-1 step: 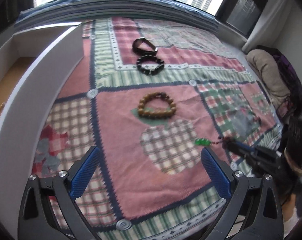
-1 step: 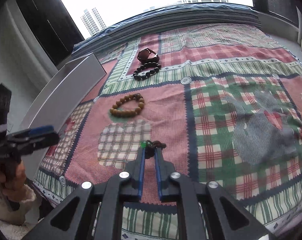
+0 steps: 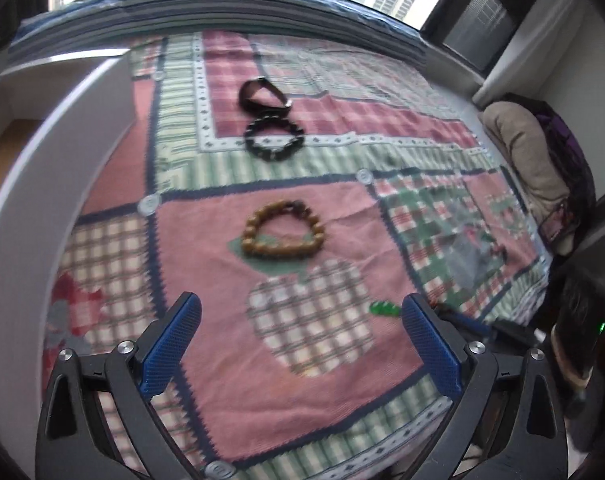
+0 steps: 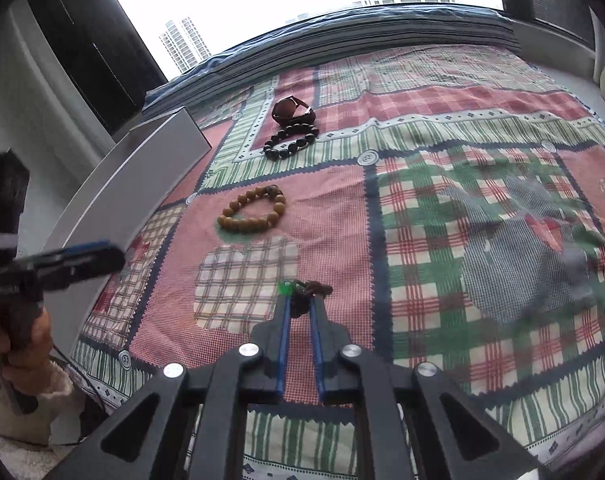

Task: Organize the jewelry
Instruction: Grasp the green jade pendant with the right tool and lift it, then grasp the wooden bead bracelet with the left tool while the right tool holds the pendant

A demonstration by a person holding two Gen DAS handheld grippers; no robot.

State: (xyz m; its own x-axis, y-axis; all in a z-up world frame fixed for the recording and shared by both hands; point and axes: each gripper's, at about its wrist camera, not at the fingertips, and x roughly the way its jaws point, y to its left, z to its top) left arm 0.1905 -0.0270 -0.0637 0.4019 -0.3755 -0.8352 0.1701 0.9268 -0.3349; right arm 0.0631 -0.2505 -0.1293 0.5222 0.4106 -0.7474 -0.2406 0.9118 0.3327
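Observation:
My right gripper (image 4: 300, 300) is shut on a dark corded piece with a green bead (image 4: 285, 289), pinched at the fingertips just above the quilt. The same green bead (image 3: 382, 308) shows in the left wrist view beside the right fingertip. My left gripper (image 3: 301, 301) stands open and holds nothing, low over the quilt's near edge. Ahead lie a brown wooden bead bracelet (image 3: 282, 234) (image 4: 252, 212), a black bead bracelet (image 3: 274, 140) (image 4: 290, 142) and a dark strap band (image 3: 262, 96) (image 4: 292, 110) touching it.
A patchwork quilt (image 3: 342, 400) covers the bed. A white open box (image 3: 42, 180) (image 4: 122, 200) stands along the left edge. Bundled clothes (image 3: 522, 152) lie at the right. A hand (image 4: 18, 340) holds the left gripper (image 4: 82, 258). A window runs along the far side.
The left wrist view has shifted slightly, so the bracelets and the green bead sit a little lower and further left. The right gripper stays shut on the corded piece.

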